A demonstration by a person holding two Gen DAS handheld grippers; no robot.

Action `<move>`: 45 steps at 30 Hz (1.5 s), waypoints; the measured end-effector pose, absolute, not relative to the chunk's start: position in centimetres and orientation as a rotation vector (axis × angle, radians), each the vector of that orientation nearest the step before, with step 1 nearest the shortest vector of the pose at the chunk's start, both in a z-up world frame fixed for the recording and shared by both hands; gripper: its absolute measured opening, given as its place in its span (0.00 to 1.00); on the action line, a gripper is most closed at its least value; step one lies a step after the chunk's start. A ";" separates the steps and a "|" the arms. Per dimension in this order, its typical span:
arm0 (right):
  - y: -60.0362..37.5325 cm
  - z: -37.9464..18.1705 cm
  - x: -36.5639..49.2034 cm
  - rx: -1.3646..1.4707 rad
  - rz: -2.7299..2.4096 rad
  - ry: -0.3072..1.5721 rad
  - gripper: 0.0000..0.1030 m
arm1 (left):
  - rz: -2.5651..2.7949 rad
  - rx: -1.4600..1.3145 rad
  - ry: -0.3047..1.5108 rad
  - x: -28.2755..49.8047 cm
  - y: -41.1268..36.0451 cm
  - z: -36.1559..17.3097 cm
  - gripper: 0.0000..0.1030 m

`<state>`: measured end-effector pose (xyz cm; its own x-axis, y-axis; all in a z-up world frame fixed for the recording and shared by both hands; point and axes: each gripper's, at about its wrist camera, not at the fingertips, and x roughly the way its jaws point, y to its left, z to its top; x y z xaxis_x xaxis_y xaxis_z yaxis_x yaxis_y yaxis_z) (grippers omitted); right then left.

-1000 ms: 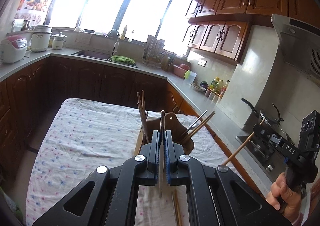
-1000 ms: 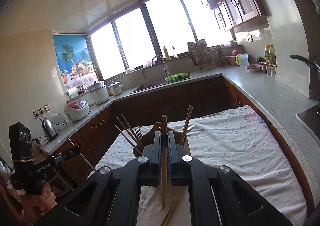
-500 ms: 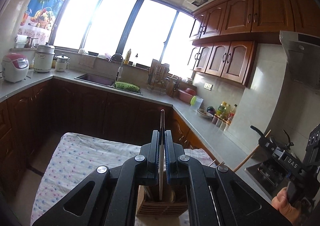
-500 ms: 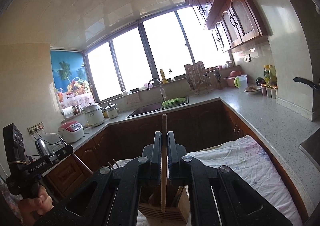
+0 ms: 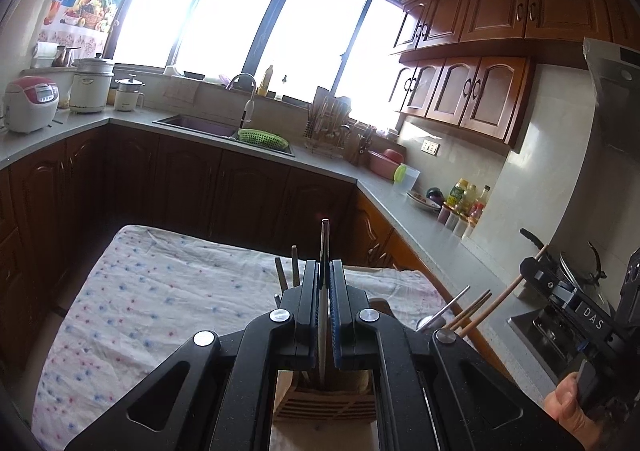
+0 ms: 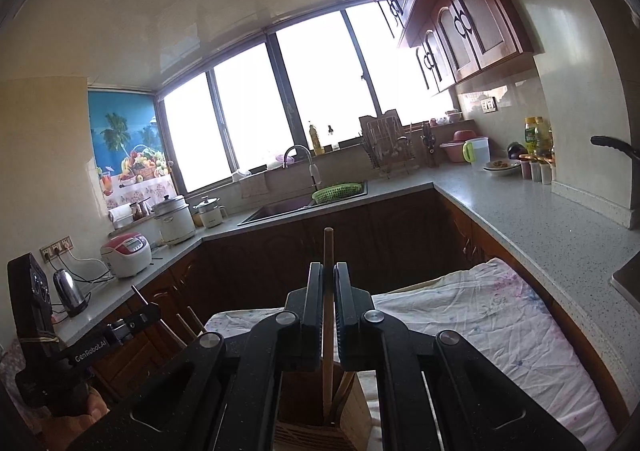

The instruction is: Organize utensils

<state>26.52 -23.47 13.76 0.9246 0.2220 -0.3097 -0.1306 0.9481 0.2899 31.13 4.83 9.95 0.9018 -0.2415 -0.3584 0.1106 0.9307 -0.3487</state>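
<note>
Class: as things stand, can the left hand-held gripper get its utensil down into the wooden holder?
Probably yes. The left hand-held gripper, shut on a thin utensil, has its lower end hanging at the wooden holder, nothing visibly blocking that slot.

The cloth (image 5: 160, 291) is white with small blue and pink dots. Both grippers — left (image 5: 325, 283) and right (image 6: 328, 287) — are black, the left with blue pads. The holder (image 5: 324, 403) is pale wood; the right chopstick (image 6: 328, 331) is light tan, the left utensil (image 5: 322, 315) dark at its tip and pale lower down. The cabinets (image 5: 480, 91) are reddish brown (darker below the counter), the counter (image 6: 540, 219) speckled grey. A basket (image 5: 262, 138) is green — the poster (image 6: 128, 139) blue with fruit.
</note>
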 end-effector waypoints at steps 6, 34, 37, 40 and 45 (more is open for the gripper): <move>-23.1 11.7 27.0 0.271 0.189 0.397 0.05 | -0.194 -0.328 0.453 31.0 5.6 9.0 0.03; -22.9 8.3 27.7 0.272 0.168 0.501 0.06 | -0.188 -0.364 0.499 30.3 5.7 7.9 0.04; -22.9 8.3 27.7 0.266 0.165 0.504 0.06 | -0.186 -0.366 0.501 30.3 5.6 8.0 0.04; -23.0 8.2 27.7 0.272 0.167 0.509 0.09 | -0.186 -0.371 0.509 30.4 5.7 8.0 0.06; -23.2 8.0 27.3 0.304 0.168 0.517 0.19 | -0.163 -0.389 0.507 29.8 6.1 8.2 0.32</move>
